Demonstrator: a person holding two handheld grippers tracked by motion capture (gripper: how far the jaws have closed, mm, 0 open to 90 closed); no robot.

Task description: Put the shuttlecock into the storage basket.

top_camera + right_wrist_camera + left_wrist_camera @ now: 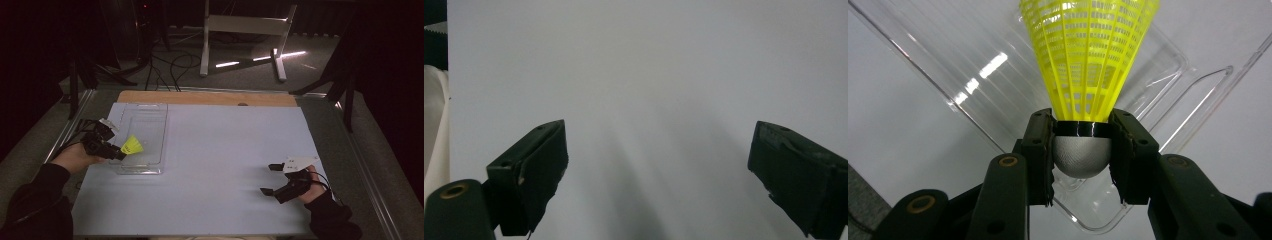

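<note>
Tabletop (215,165) pale, wide, lit against dark room. Clear plastic tray (142,137) lies at its left side. Right claw (269,179) rests low at right near edge, jaws spread wide, nothing between them. Left claw (120,152) at tray's left rim, clamped on grey rounded head of yellow shuttlecock (132,145); skirt points out over tray.

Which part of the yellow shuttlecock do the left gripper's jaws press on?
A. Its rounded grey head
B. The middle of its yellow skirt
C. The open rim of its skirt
A: in the left gripper view the left gripper clamps the shuttlecock at its grey head, skirt pointing away.
</note>
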